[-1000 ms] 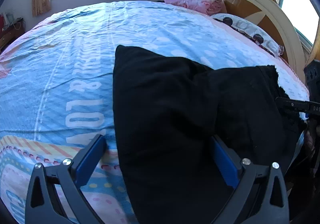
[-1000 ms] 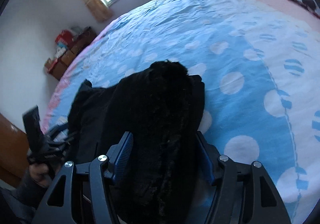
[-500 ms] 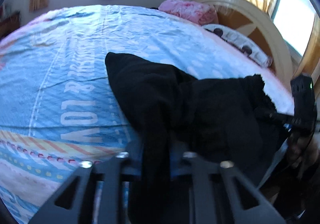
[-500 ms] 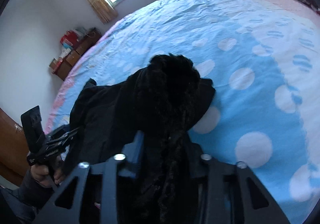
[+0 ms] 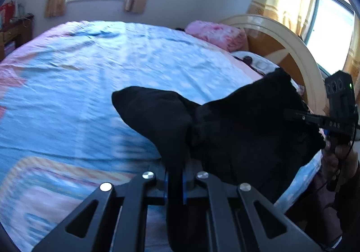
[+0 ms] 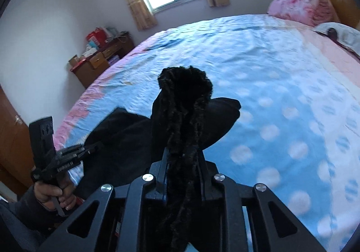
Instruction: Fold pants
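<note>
The black pants (image 5: 236,130) hang lifted above the bed's near edge, stretched between both grippers. My left gripper (image 5: 175,181) is shut on one bunched edge of the pants. My right gripper (image 6: 183,168) is shut on the other, fuzzy-lined edge (image 6: 184,103), which stands up between the jaws. The right gripper also shows at the right of the left wrist view (image 5: 299,116), and the left gripper at the left of the right wrist view (image 6: 87,150). Cloth hides the fingertips of both.
The bed (image 5: 90,85) has a blue and pink sheet with white dots (image 6: 292,117). A pink pillow (image 5: 216,32) and a round wooden headboard (image 5: 290,49) are at the far end. A wooden cabinet (image 6: 99,61) with boxes stands by the wall.
Both grippers have closed on the pants' edges and lifted them off the bed. The cloth now hangs in the air between them instead of lying flat.
</note>
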A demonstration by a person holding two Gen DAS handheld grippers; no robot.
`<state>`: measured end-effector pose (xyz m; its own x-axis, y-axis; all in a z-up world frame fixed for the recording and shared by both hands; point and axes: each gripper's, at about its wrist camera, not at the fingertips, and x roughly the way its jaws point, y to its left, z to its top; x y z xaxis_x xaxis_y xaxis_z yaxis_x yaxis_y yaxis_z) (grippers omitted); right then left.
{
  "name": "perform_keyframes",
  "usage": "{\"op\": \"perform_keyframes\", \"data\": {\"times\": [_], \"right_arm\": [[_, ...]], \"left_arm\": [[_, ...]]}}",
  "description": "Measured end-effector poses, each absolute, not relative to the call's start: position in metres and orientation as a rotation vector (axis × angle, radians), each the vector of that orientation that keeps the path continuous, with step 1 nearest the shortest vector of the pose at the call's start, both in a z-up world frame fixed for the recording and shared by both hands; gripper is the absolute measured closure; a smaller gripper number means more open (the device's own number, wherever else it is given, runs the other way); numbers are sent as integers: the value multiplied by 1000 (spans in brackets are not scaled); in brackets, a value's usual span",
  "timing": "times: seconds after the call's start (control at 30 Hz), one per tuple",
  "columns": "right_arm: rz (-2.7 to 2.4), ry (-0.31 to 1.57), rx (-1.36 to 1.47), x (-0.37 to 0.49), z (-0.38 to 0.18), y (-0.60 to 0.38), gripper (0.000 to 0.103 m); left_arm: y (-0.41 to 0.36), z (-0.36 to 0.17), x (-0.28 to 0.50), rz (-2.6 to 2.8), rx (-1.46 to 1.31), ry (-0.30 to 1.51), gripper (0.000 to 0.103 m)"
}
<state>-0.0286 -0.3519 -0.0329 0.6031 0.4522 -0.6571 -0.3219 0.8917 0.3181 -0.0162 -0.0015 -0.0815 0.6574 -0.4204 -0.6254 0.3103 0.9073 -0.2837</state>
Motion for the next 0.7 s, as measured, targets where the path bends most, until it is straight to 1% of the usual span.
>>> {"op": "perform_keyframes", "data": {"times": [0.17,0.43,0.57,0.7], "right_arm": [[574,790,117,18,-15,-291,83],[774,787,65,118,6,-163,84],[846,814,50,164,-3,-104,84],[885,868,44,207,-32,-59,84]], "left_arm": [[57,-59,-5,-294,-144,693,95],[165,-34,20,-70,-140,620,95],[215,-41,42,30,-141,623,95],[250,-69,63,86,-166,679,95]]}}
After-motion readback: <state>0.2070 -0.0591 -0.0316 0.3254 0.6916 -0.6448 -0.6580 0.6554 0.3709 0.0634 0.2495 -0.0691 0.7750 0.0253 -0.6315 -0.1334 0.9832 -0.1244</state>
